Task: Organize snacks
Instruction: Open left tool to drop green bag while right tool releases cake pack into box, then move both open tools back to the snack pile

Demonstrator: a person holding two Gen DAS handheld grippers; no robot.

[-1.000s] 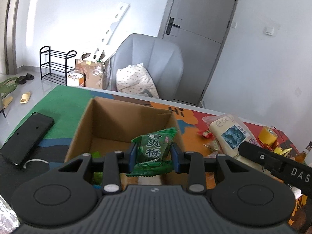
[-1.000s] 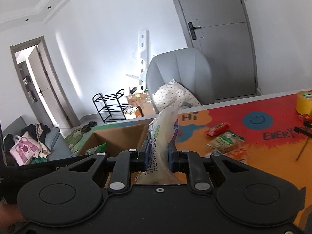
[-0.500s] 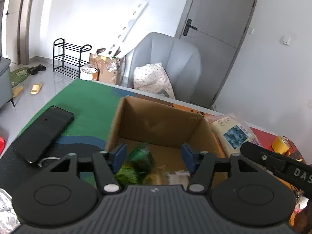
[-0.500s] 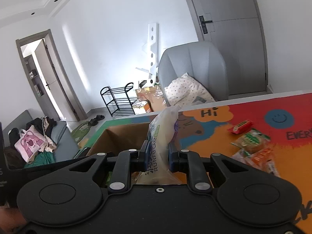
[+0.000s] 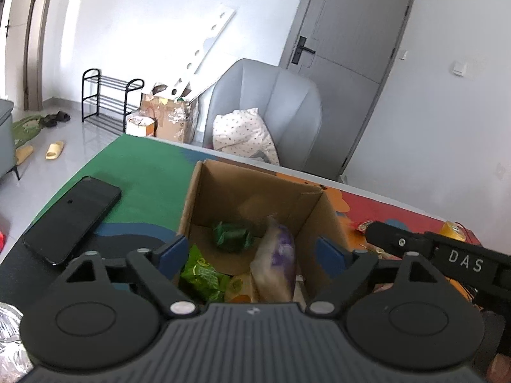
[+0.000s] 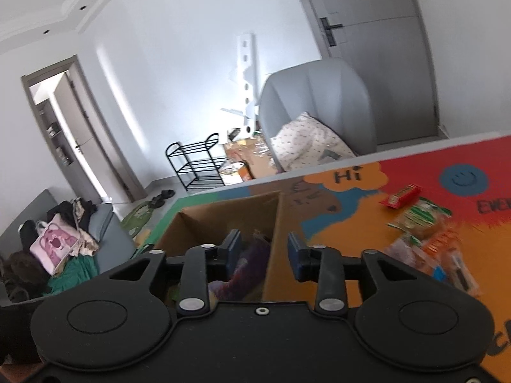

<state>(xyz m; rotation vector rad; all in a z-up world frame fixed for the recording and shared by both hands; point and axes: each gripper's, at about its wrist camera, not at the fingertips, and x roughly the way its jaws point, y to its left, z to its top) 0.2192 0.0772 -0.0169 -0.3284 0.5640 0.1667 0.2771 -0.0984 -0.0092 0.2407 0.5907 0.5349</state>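
The left tool (image 5: pixel 252 252) hangs over the cardboard box (image 5: pixel 223 188), its jaws just opened wide with nothing between the pads. The right tool (image 6: pixel 262 250) straddles the box's right wall, its jaws just parted, pinching nothing. Inside the box lie a dark green plum packet (image 5: pixel 232 234), a blurred clear cake bag (image 5: pixel 274 265) and a light green packet (image 5: pixel 202 276). Right of the box, more snacks (image 6: pixel 421 217) litter the desk (image 6: pixel 367 223); left of it lies a black phone (image 5: pixel 72 218).
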